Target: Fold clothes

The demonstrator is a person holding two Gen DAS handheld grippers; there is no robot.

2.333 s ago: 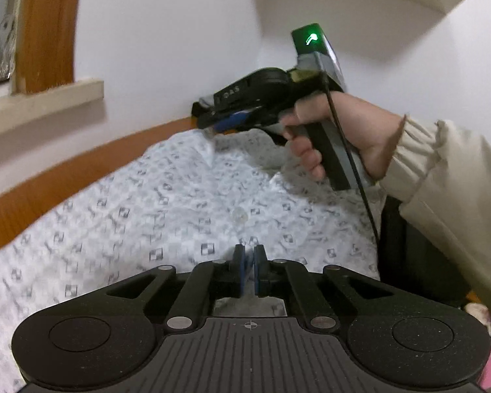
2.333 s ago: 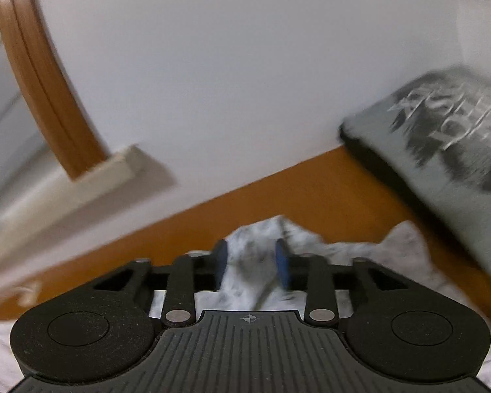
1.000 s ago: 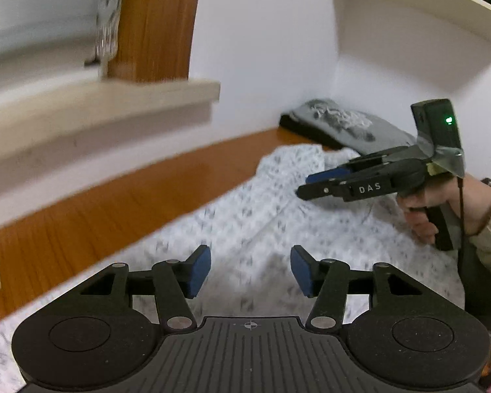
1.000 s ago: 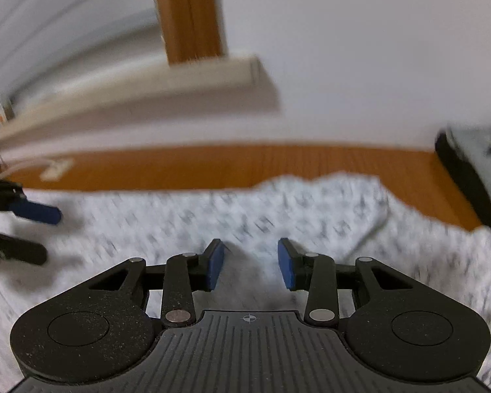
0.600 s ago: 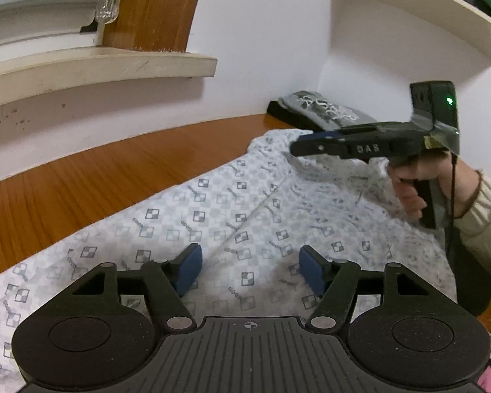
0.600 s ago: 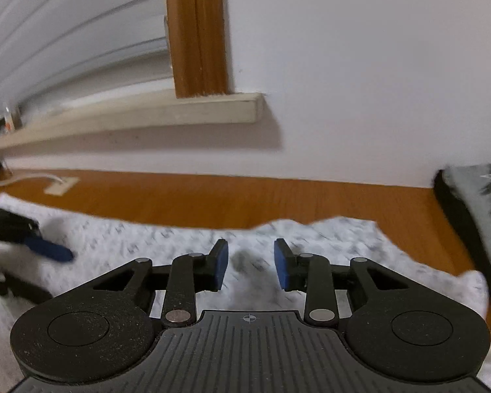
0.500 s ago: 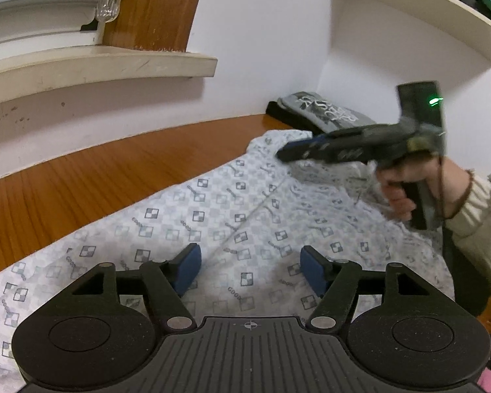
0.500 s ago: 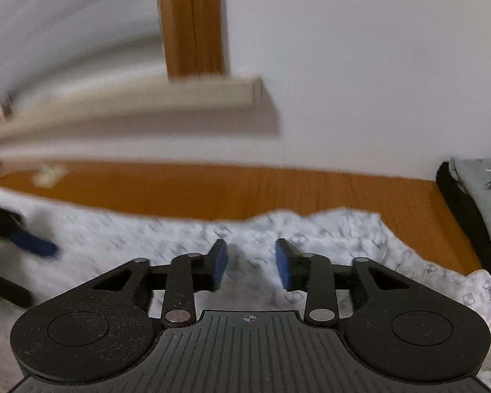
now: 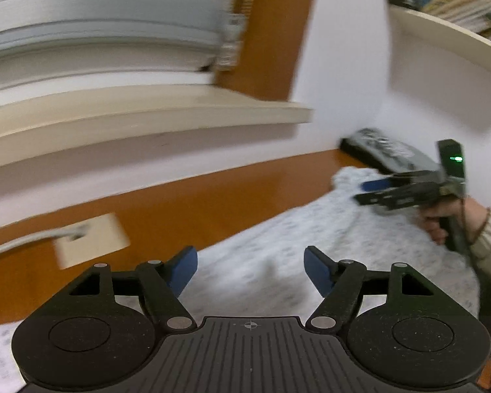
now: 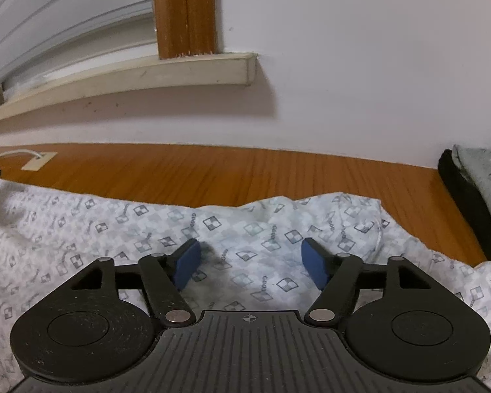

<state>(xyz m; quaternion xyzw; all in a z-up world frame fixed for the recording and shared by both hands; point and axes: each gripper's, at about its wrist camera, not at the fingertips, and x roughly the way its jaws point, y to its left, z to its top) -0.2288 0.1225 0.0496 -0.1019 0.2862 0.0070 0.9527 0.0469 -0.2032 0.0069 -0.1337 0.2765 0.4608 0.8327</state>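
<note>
A white shirt [image 10: 245, 229] with a grey check print lies spread over the wooden table [image 10: 245, 170]. In the left wrist view the shirt [image 9: 278, 249] is blurred. My left gripper [image 9: 250, 267] hovers over its near-left part, jaws opening, nothing between the blue pads. My right gripper [image 10: 250, 262] hangs just above the shirt's far edge, jaws opening wide, pads clear of the cloth. From the left wrist view the right gripper [image 9: 370, 191] shows at the right, held by a hand [image 9: 448, 216] in a cream sleeve.
A folded grey printed garment [image 10: 484, 180] on a black one lies at the table's right end by the wall. A beige socket plate [image 10: 39, 160] with a white cable sits on the table at the left. A window sill [image 10: 131, 75] juts out above; a bookshelf [image 9: 448, 42] hangs upper right.
Both grippers let go of the shirt and opened wider. The left gripper swung sideways toward the socket plate end; the right gripper stayed over the shirt's far edge.
</note>
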